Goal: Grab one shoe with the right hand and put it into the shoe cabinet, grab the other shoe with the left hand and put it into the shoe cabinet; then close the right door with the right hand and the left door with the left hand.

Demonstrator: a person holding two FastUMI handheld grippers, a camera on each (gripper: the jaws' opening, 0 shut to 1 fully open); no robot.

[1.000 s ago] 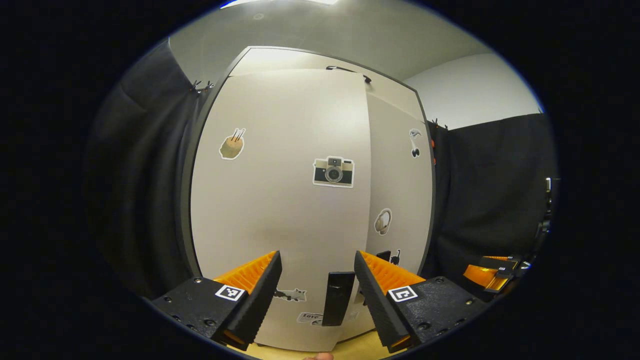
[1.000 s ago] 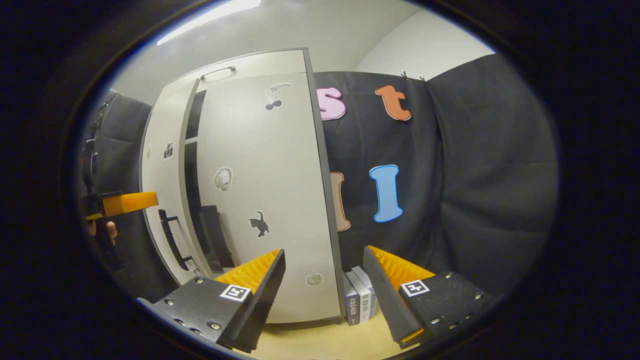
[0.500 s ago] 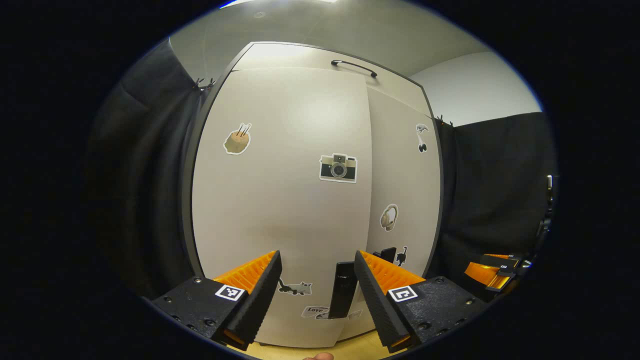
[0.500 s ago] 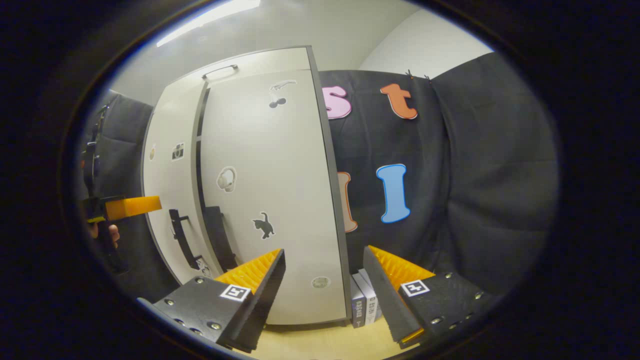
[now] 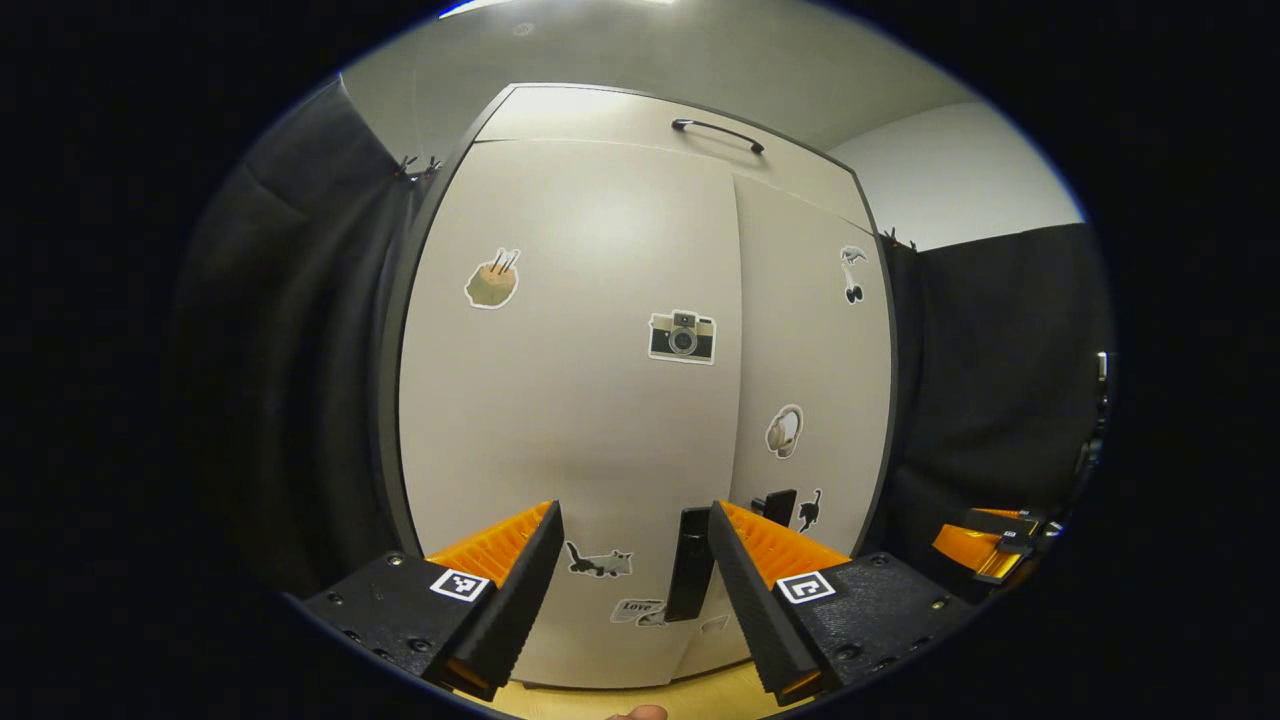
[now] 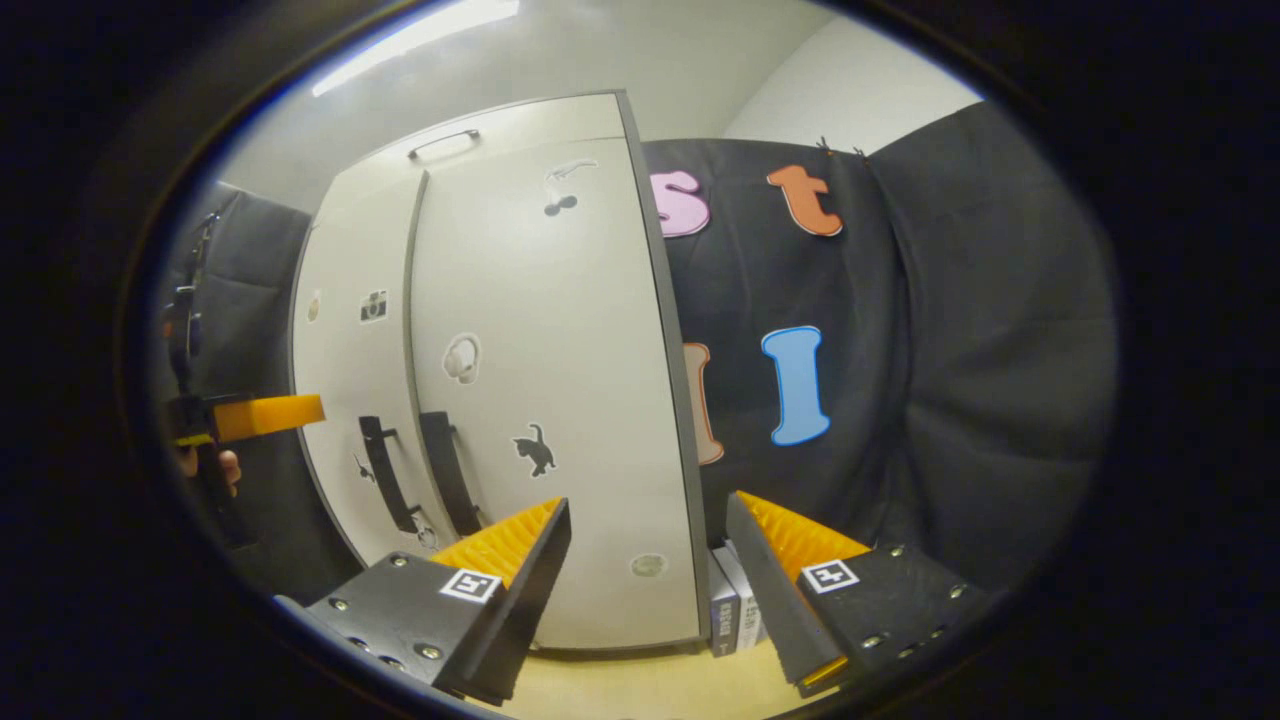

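Doors of shoe cabinet both look shut: left door, right door. Shoes presumably inside. Left hand-held gripper wide open, empty, near handle. Right hand-held gripper wide open, empty. Last step seems complete; next: draw back.

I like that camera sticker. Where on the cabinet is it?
In the left gripper view the camera sticker sits mid-height on the left door, near its inner edge, above the black handle.
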